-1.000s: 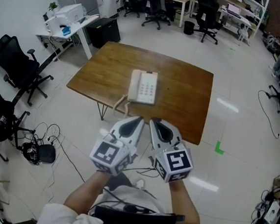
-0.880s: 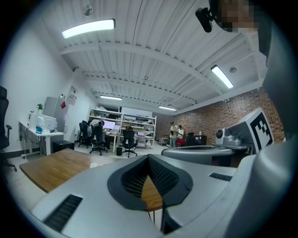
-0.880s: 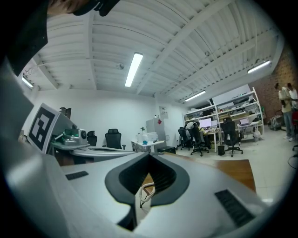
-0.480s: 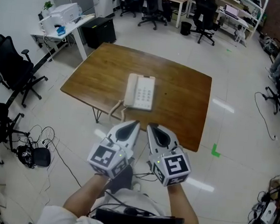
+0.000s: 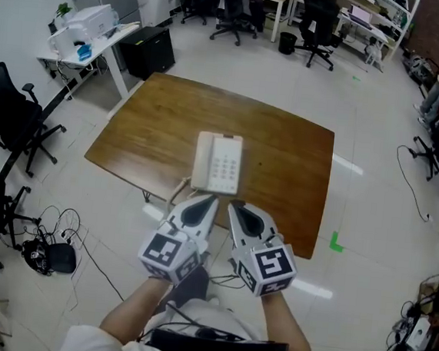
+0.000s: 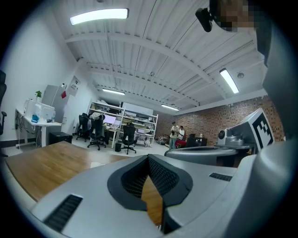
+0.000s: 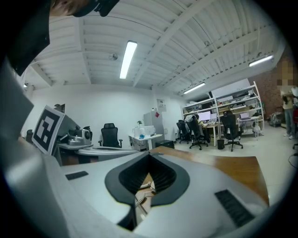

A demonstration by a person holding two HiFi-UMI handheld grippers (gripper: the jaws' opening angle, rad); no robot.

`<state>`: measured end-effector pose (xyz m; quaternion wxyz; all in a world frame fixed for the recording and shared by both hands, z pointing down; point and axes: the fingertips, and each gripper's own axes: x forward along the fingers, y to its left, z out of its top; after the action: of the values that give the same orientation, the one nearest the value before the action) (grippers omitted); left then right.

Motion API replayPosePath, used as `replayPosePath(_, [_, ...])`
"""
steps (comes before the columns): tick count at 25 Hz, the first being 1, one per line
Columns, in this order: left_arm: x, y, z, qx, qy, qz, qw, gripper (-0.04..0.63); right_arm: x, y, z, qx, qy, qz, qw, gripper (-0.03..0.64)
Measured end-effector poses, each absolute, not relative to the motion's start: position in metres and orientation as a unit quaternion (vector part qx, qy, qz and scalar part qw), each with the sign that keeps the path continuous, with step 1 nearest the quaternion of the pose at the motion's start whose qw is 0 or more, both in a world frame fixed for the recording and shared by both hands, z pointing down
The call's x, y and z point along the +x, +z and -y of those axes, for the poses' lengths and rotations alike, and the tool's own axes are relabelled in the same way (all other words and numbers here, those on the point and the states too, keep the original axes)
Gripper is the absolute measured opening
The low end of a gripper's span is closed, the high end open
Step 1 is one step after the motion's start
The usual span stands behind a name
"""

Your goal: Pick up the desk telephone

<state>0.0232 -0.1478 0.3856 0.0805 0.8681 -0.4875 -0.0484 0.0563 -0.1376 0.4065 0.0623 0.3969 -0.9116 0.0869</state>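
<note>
Desk telephone (image 5: pixel 218 162) lies flat on the wooden table (image 5: pixel 283 154), close to the near edge, untouched.
I hold my left gripper (image 5: pixel 208 201) and my right gripper (image 5: pixel 236 206) side by side at that edge, just short of the phone. Both point toward it, each with its jaws closed on nothing. The phone's coiled cord (image 5: pixel 180 186) trails from its near left corner toward the table edge and shows through the notch of my right gripper's jaws.
</note>
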Motion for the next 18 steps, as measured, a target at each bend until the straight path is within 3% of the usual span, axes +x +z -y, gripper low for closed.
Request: replayPosePath(18, [-0.010, 0.408, 0.241, 0.879, -0.041, 0.461, 0.112, 0.002, 0.024, 0.427, 0.227, 0.422, 0.109, 0.896, 0.087, 0.005])
